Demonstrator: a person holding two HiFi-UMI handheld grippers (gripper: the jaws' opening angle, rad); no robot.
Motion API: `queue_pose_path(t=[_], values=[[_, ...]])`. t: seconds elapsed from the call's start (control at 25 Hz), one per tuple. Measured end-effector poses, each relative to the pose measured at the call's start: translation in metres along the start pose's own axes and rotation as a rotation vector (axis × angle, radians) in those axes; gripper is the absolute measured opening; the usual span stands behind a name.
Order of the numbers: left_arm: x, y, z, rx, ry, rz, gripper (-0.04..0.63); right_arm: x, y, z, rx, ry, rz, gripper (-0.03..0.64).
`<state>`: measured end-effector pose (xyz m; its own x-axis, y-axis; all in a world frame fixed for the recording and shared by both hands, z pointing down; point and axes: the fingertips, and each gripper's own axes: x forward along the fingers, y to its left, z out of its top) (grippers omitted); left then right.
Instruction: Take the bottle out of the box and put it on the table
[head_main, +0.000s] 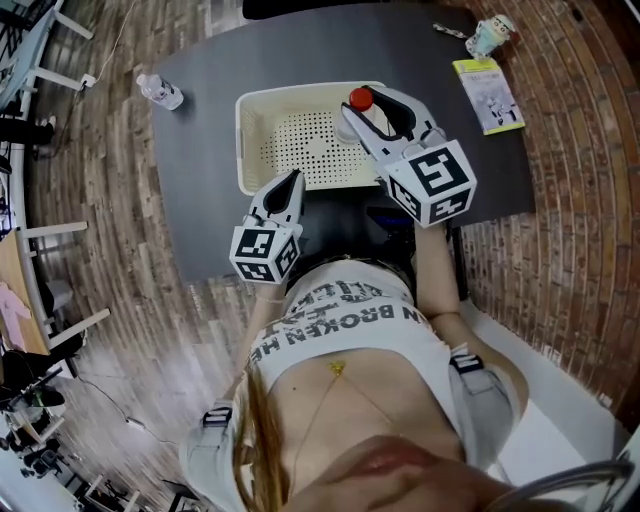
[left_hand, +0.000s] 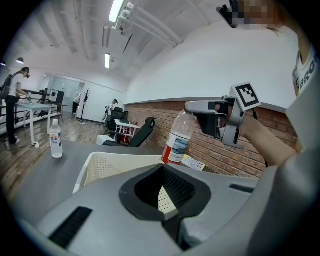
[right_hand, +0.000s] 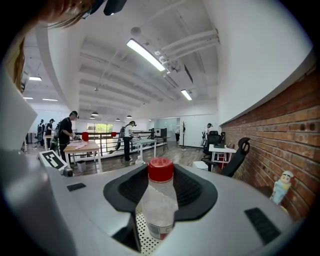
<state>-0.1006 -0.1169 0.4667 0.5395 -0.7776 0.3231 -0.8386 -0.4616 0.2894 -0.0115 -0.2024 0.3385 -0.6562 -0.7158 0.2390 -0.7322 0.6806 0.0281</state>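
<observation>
Dark grey table (head_main: 200, 130), plank floor (head_main: 110, 190), brick wall (right_hand: 285, 135), right gripper (head_main: 370, 108) clamped on bottle (head_main: 360, 99) above right rim of cream box (head_main: 262, 112), left gripper (head_main: 288, 184) closed, empty, bottle's base hidden in head view.

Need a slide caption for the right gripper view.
Jaws of the right gripper clamp a red-capped bottle over the white perforated box.

Right claw (head_main: 365, 108) is reaching out ahead of the body, carried higher than the other. Its jaws are standing wide and pressing on the bottle (right_hand: 159, 200) just under the cap, holding it upright. Right forearm (head_main: 437, 270) is stretching forward from the torso, bare. Left claw (head_main: 288, 183) is sitting nearer the body, tipping slightly downward, its jaws drawn together at the tips with nothing between them.
</observation>
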Motion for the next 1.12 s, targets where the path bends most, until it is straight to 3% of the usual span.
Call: queue_pose_path(t=[0.56,1.12], values=[[0.02,-0.044,-0.005,0.006,-0.012,0.011,0.005,-0.074,-0.09,-0.018,0.029,-0.005,-0.162,0.152],[0.034,-0.079,-0.015,-0.019,-0.034,0.059,0.005,-0.113,-0.137,-0.04,0.029,0.016,-0.191,0.152]])
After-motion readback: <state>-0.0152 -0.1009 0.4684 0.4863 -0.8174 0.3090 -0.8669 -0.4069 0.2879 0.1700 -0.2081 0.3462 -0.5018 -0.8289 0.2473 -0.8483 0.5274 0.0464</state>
